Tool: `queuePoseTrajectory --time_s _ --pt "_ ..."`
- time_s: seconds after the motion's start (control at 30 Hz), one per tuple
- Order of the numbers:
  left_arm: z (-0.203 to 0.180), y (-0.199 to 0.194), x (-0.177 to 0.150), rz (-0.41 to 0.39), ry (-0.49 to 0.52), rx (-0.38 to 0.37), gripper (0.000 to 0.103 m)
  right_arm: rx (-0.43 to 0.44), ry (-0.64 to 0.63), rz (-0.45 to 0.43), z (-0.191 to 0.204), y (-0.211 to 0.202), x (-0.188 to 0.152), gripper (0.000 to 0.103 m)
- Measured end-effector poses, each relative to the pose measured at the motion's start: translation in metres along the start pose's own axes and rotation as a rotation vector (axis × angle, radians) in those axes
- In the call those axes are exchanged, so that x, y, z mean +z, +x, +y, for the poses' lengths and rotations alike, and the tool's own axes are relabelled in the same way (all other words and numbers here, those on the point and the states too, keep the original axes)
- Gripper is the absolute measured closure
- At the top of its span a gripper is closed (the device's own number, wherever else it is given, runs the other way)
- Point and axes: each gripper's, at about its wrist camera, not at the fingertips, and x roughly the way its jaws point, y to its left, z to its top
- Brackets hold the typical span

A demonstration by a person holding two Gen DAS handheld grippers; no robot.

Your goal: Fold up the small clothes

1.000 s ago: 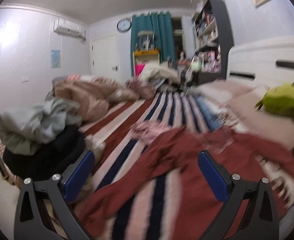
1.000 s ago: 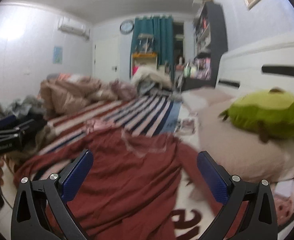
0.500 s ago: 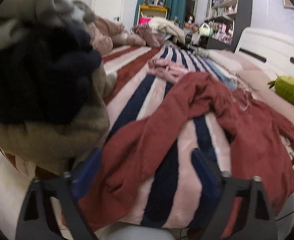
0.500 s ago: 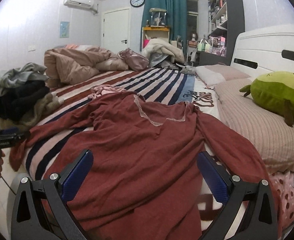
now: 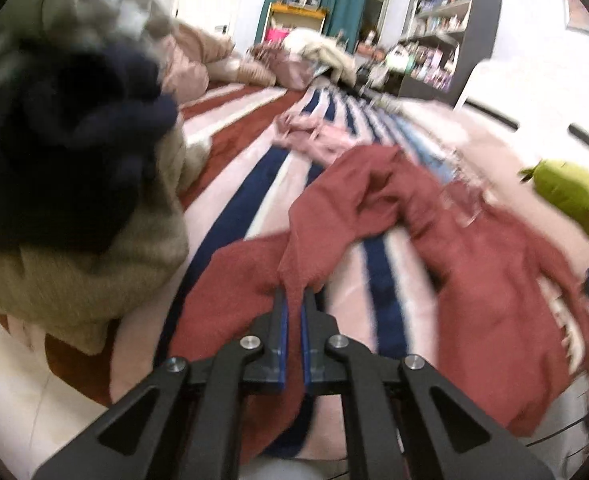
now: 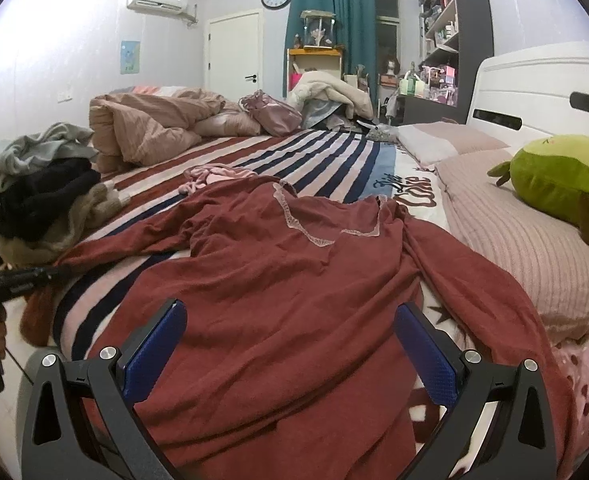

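My left gripper (image 5: pixel 293 294) pinched on red garment (image 6: pixel 278 300) sleeve; right gripper (image 6: pixel 290 344) wide open, empty, over garment. Thin pinch may slip if I lift fast.

Even, cool indoor light fills the room, and the left wall (image 6: pixel 54 60) glares pale white. Shadows on the bed (image 6: pixel 314 152) are soft and faint. The right wrist view is sharp throughout. The left wrist view is smeared by motion blur, worst on the clothes pile (image 5: pixel 66 152) and far shelves (image 5: pixel 442 48). Both views bulge, with black corners.
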Motion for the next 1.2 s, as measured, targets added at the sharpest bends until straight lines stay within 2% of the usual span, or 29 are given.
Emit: queuePoseTrajectory --time_s 0.13,0.27,0.33,0.37,0.47,0.53,0.6,0.7,0.73,0.77,0.8,0.83,0.93,1.0,1.1,1.13,1.17,1.2 --pt "-0.02 -0.028 0.024 -0.062 0.001 -0.101 0.1 0.017 0.031 -0.022 -0.008 -0.009 -0.003 0.0" --pt "-0.055 -0.053 0.052 -0.118 0.009 -0.256 0.1 0.034 0.061 -0.048 -0.021 -0.021 -0.011 0.0" --pt "-0.074 -0.057 0.063 -0.118 0.009 -0.336 0.1 0.043 0.075 -0.056 -0.027 -0.027 -0.015 0.0" --pt "-0.082 -0.058 0.068 -0.11 0.007 -0.377 0.1 0.05 0.092 -0.064 -0.035 -0.032 -0.019 0.0" --pt "-0.12 -0.05 0.076 -0.048 -0.011 -0.563 0.101 0.059 0.122 -0.077 -0.049 -0.042 -0.028 0.0" --pt "-0.151 -0.032 0.073 0.029 -0.025 -0.672 0.1 0.062 0.148 -0.083 -0.062 -0.048 -0.035 0.0" --pt "-0.179 -0.011 0.062 0.107 -0.016 -0.703 0.1 0.062 0.164 -0.075 -0.073 -0.051 -0.042 0.0" --pt "-0.208 0.027 0.037 0.237 -0.012 -0.712 0.097 0.089 0.161 -0.036 -0.082 -0.048 -0.053 0.0" --pt "-0.212 0.037 0.031 0.269 -0.012 -0.71 0.088 0.103 0.162 -0.023 -0.083 -0.046 -0.055 0.0" --pt "-0.216 0.043 0.026 0.288 -0.005 -0.701 0.075 0.121 0.166 -0.01 -0.084 -0.044 -0.058 0.0" --pt "-0.22 0.043 0.02 0.293 0.009 -0.678 0.067 0.147 0.173 0.001 -0.085 -0.042 -0.062 0.0" --pt "-0.221 0.045 0.019 0.29 0.023 -0.657 0.056 0.164 0.181 0.008 -0.085 -0.041 -0.063 0.0" --pt "-0.206 0.028 0.019 0.252 0.057 -0.611 0.05 0.199 0.22 0.033 -0.082 -0.035 -0.065 0.0" --pt "-0.184 0.021 0.019 0.2 0.075 -0.536 0.044 0.246 0.236 0.046 -0.076 -0.029 -0.064 0.002" --pt "-0.146 0.01 0.021 0.13 0.094 -0.401 0.041 0.287 0.211 0.079 -0.057 -0.018 -0.061 0.026" --pt "-0.134 0.009 0.021 0.118 0.094 -0.36 0.041 0.291 0.198 0.095 -0.049 -0.011 -0.06 0.039" --pt "-0.119 0.009 0.019 0.109 0.089 -0.313 0.041 0.297 0.191 0.114 -0.043 -0.004 -0.059 0.047" --pt "-0.109 0.01 0.016 0.106 0.082 -0.283 0.041 0.295 0.188 0.124 -0.04 -0.001 -0.06 0.049"
